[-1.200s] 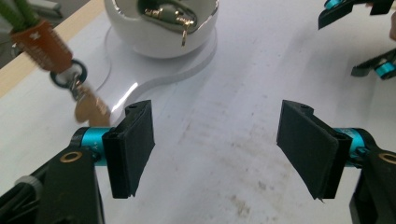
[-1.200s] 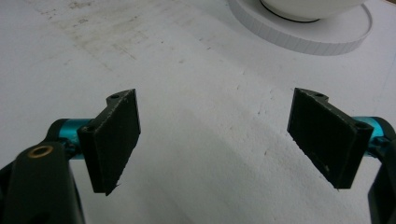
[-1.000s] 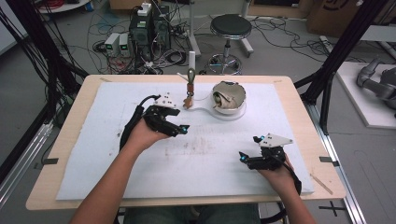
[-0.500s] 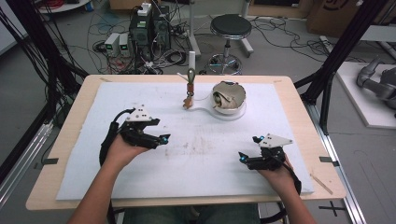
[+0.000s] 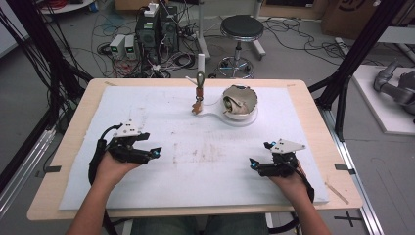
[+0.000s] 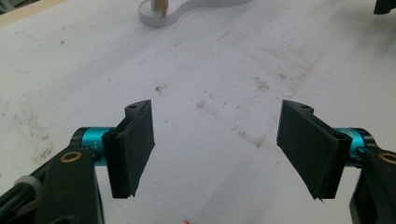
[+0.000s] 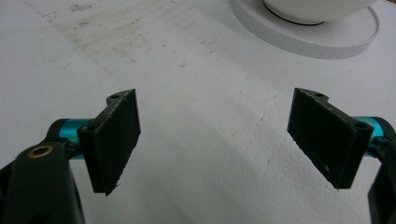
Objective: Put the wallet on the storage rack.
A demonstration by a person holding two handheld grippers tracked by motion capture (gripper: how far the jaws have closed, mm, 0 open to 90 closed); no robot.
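Note:
My left gripper [image 5: 152, 147] rests low over the white mat [image 5: 195, 161] at the near left, open with nothing between its pads [image 6: 133, 149]. Over at the near right sits my right gripper [image 5: 259, 156], also open and empty, its pads [image 7: 114, 140] wide apart. A white bowl [image 5: 240, 103] holding crumpled brownish material stands on a white base [image 7: 308, 35] at the back centre. Beside it, a small wooden peg stand [image 5: 199, 93] rises from the same base's round end [image 6: 161, 16].
The stained white mat covers most of the wooden table [image 5: 313, 117]. Beyond the table's far edge are a round stool [image 5: 241, 29], electronics boxes [image 5: 156, 24] and tangled cables on the floor. Black frame posts [image 5: 352, 58] flank both sides.
My left gripper has drawn back from near the peg stand toward the near left of the mat, sinking lower. The right gripper has stayed in place.

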